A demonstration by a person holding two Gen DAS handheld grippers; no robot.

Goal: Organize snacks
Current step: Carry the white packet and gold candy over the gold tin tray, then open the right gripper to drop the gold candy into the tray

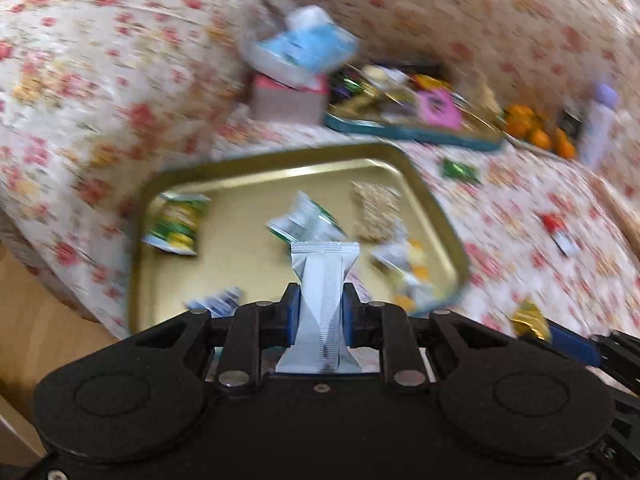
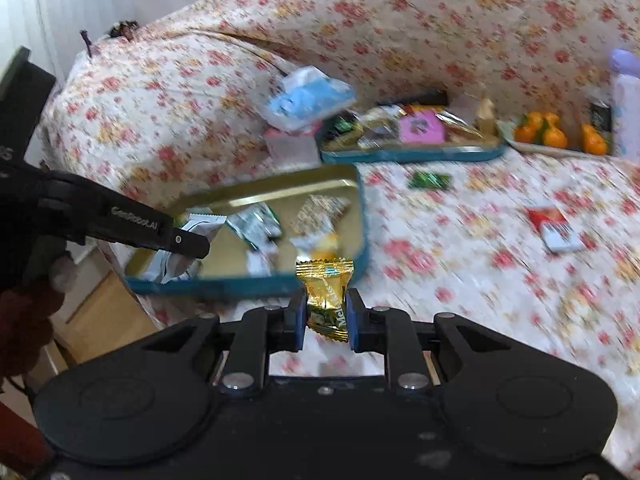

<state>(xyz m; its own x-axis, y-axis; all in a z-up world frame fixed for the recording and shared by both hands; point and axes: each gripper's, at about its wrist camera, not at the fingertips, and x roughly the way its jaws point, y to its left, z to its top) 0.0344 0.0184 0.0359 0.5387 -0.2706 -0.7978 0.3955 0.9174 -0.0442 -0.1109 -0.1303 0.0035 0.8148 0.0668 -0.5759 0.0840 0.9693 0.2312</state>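
My left gripper point(image 1: 320, 312) is shut on a white snack bar wrapper point(image 1: 323, 280) and holds it over the near edge of a gold tin tray point(image 1: 240, 184) with several snack packets inside. My right gripper point(image 2: 324, 312) is shut on a gold candy point(image 2: 325, 292) just in front of the same tray point(image 2: 360, 216). The left gripper point(image 2: 120, 220) shows at the left of the right wrist view, over the tray. The gold candy point(image 1: 528, 320) shows at the lower right of the left wrist view.
A second teal tin point(image 2: 412, 152) full of snacks stands behind on the floral bedspread. Loose on the cover: a green candy point(image 2: 428, 180), a red-white packet point(image 2: 556, 228). A plate of oranges point(image 2: 556, 136), a blue bag point(image 2: 308, 96) on a pink box.
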